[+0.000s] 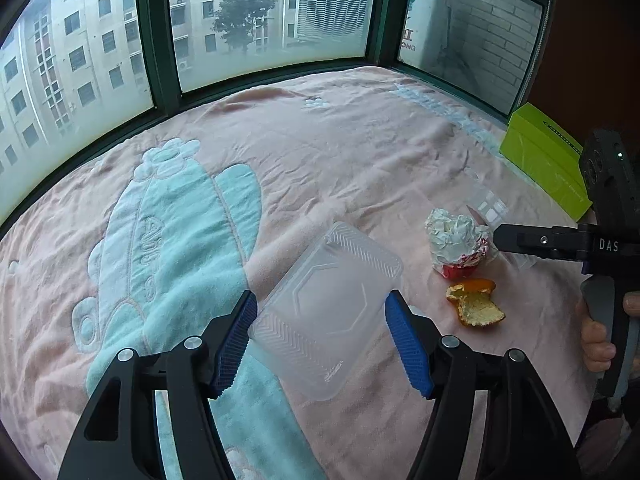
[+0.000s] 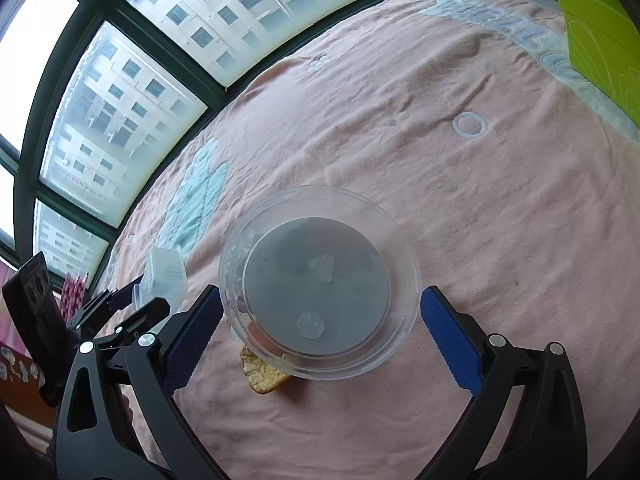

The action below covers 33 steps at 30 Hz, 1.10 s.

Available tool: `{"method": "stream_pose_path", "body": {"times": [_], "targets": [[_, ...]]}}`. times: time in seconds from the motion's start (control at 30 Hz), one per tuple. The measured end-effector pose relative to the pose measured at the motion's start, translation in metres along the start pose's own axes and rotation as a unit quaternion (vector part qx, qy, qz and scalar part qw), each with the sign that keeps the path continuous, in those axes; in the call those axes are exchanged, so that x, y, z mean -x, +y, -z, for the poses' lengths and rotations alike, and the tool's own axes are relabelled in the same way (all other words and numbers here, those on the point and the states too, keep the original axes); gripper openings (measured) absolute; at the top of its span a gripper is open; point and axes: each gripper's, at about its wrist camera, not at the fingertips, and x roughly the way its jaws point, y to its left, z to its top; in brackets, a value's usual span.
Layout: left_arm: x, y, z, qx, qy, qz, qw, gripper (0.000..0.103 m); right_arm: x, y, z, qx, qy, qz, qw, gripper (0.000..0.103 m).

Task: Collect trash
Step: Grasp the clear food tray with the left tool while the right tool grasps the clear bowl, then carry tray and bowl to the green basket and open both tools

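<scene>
My left gripper (image 1: 322, 334) is shut on a clear rectangular plastic container (image 1: 328, 308), held tilted above the pink blanket (image 1: 360, 152). My right gripper (image 2: 320, 322) is shut on a clear plastic cup (image 2: 320, 284), seen bottom-on; from the left wrist view the cup (image 1: 486, 206) is at the right gripper's tips (image 1: 504, 238), beside a crumpled white and red paper wad (image 1: 456, 240). An orange peel (image 1: 476, 306) lies on the blanket below the wad; it also shows under the cup in the right wrist view (image 2: 262, 372).
A lime green box (image 1: 544, 156) stands at the blanket's far right edge, also in the right wrist view (image 2: 604, 36). Green-framed windows (image 1: 160, 40) border the back. The left gripper with its container (image 2: 164, 276) shows at the left of the right wrist view.
</scene>
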Motion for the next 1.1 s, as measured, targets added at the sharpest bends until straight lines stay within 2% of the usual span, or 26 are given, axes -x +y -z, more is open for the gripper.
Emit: {"method": "stream_pose_path", "body": {"times": [0.07, 0.33, 0.47, 0.77, 1.1], "targets": [[0.002, -0.001, 0.002, 0.004, -0.001, 0.001, 1.0, 0.064, 0.001, -0.002, 0.001, -0.001, -0.003, 0.007, 1.0, 0.091], [0.016, -0.009, 0.005, 0.015, -0.009, 0.009, 0.9998, 0.064, 0.027, 0.001, 0.01, -0.009, -0.028, 0.02, 0.999, 0.09], [0.029, -0.019, 0.008, 0.018, -0.02, 0.013, 0.9996, 0.064, 0.049, 0.01, 0.019, 0.006, -0.05, 0.038, 0.998, 0.09], [0.065, -0.051, 0.017, 0.024, -0.04, 0.032, 0.9984, 0.064, 0.112, 0.033, 0.056, 0.047, -0.102, 0.085, 0.99, 0.09], [0.097, -0.098, 0.028, 0.022, -0.059, 0.064, 0.996, 0.064, 0.173, 0.037, 0.101, 0.067, -0.144, 0.141, 0.977, 0.09]]}}
